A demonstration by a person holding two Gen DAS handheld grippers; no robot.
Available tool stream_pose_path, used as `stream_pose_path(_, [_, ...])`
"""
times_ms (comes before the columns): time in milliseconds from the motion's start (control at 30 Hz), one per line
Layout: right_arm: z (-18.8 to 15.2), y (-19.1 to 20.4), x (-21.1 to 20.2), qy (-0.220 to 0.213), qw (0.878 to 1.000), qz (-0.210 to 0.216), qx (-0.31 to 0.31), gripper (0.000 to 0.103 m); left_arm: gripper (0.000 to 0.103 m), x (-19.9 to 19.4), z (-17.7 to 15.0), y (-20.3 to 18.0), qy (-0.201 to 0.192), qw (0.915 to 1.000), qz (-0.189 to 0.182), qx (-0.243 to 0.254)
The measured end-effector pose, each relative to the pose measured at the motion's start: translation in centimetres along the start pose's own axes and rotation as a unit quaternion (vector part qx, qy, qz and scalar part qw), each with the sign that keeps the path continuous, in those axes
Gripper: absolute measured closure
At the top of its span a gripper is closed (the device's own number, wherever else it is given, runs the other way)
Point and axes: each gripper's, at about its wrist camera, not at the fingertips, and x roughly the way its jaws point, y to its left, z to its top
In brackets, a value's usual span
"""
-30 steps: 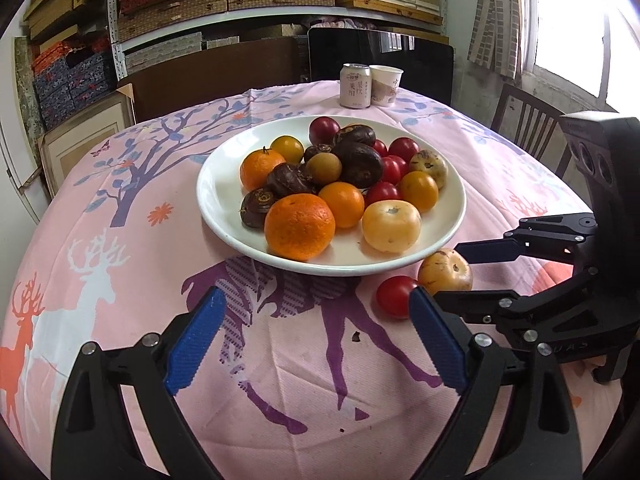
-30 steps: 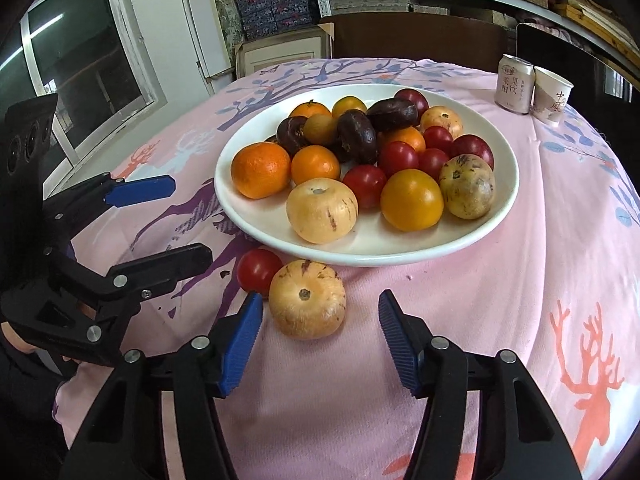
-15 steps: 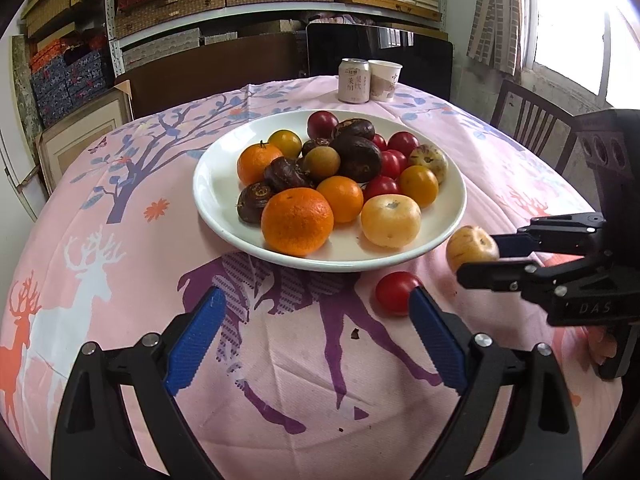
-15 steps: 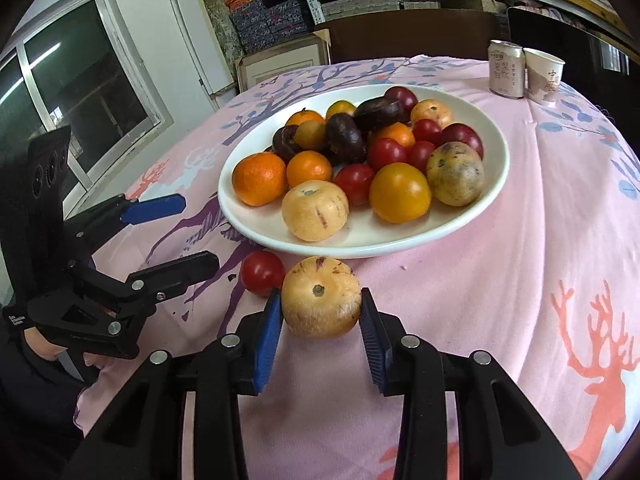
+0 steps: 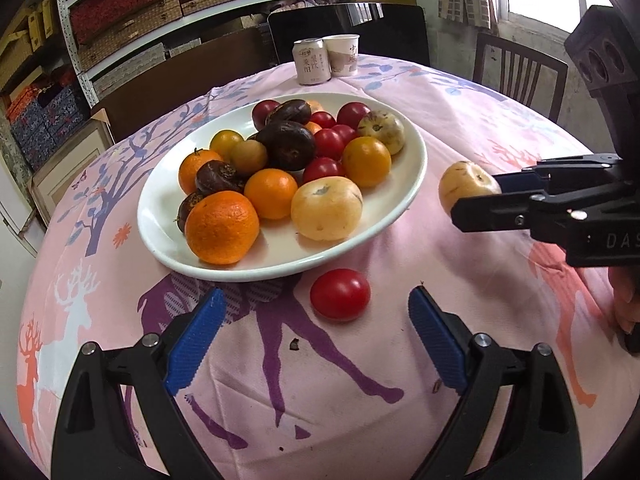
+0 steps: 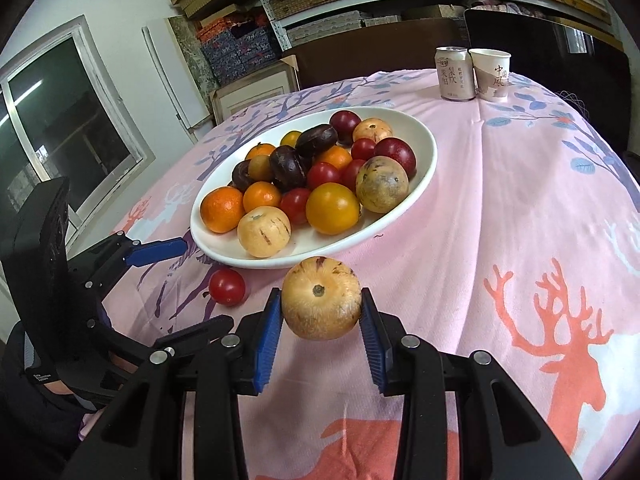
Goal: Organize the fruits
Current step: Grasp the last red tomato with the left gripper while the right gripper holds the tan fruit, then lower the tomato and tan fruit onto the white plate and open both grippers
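A white plate (image 5: 160, 216) (image 6: 424, 184) holds several oranges, tomatoes, dark fruits and pale yellow fruits. My right gripper (image 6: 322, 314) is shut on a pale yellow streaked fruit (image 6: 321, 303) (image 5: 464, 188) and holds it above the cloth, right of the plate's rim. A red tomato (image 5: 340, 294) (image 6: 227, 287) lies on the pink tablecloth just in front of the plate. My left gripper (image 5: 316, 340) is open and empty, low over the cloth, with the tomato just ahead between its blue pads.
A drink can (image 5: 311, 61) (image 6: 454, 74) and a paper cup (image 5: 344, 54) (image 6: 491, 75) stand at the table's far edge. Chairs (image 5: 520, 70) stand beyond the round table. Shelves of boxes line the back wall.
My right gripper closed on the pale yellow fruit and lifted it off the cloth, up and to the right. My left gripper moved closer to the red tomato.
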Motion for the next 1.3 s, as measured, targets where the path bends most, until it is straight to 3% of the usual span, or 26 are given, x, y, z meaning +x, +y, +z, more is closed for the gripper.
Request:
stream_pose_path(100, [-0.1, 0.1, -0.2, -0.002, 1.0, 0.0, 0.0, 0.064, 0.026, 0.9, 0.2, 0.0, 0.019, 0.9998, -0.006, -0.005])
stream_pose_path(267, [-0.1, 0.1, -0.1, -0.001, 1.0, 0.0, 0.001, 0.064, 0.027, 1.2, 0.2, -0.2, 0.022, 0.9998, -0.004, -0.002])
stream_pose_path(333, [-0.1, 0.0, -0.1, -0.001, 1.0, -0.001, 0.001, 0.064, 0.032, 1.2, 0.2, -0.2, 0.023, 0.9997, -0.005, -0.004])
stream_pose_path(400, [-0.1, 0.0, -0.1, -0.001, 1.0, -0.001, 0.002, 0.064, 0.054, 1.3, 0.2, -0.1, 0.025, 0.9995, -0.016, -0.007])
stream_pose_path(467, [-0.1, 0.0, -0.1, 0.0, 1.0, -0.002, 0.002, 0.064, 0.069, 1.2, 0.2, -0.2, 0.025, 0.9991, -0.034, -0.007])
stream_pose_path(500, [-0.2, -0.1, -0.1, 0.0, 1.0, -0.002, 0.003, 0.064, 0.071, 1.1, 0.2, -0.4, 0.024, 0.9991, -0.035, -0.002])
stream_pose_path(967, [-0.3, -0.2, -0.6, -0.008, 1.0, 0.001, 0.007, 0.064, 0.073, -0.7, -0.2, 0.1, -0.005, 0.9973, -0.071, -0.018])
stream_pose_path(1300, [-1.1, 0.0, -2.7, -0.025, 0.999, 0.018, 0.008, 0.064, 0.073, -4.7, -0.7, 2.8, -0.058, 0.9893, -0.103, -0.085])
